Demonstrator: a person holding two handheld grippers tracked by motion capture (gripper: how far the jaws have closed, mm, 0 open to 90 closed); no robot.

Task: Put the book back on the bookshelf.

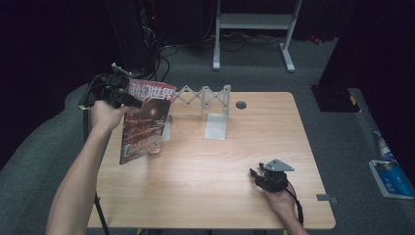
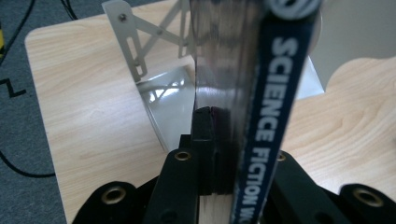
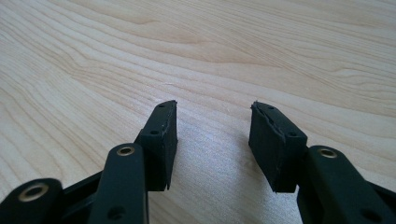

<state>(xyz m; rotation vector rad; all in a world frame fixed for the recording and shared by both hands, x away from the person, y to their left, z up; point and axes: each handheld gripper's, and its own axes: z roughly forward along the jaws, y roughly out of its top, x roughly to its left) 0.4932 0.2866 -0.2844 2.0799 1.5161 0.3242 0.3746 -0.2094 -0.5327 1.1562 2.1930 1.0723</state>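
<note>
Right gripper [image 3: 212, 135] apart, magazine [image 1: 144, 122] pinched upright

A light wooden surface [image 1: 205, 166] stands on grey carpet [image 1: 342, 132] in a dark room. Behind it, a grey metal frame [image 1: 254, 22] on two legs rises against black walls, with cables [image 1: 166, 54] trailing on the floor near a dark cabinet [image 1: 127, 34]

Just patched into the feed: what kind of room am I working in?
Probably a lab or recording workspace: a light wooden table on grey carpet, dark curtained surroundings, tangled black cables, and a grey metal stand frame behind.
</note>
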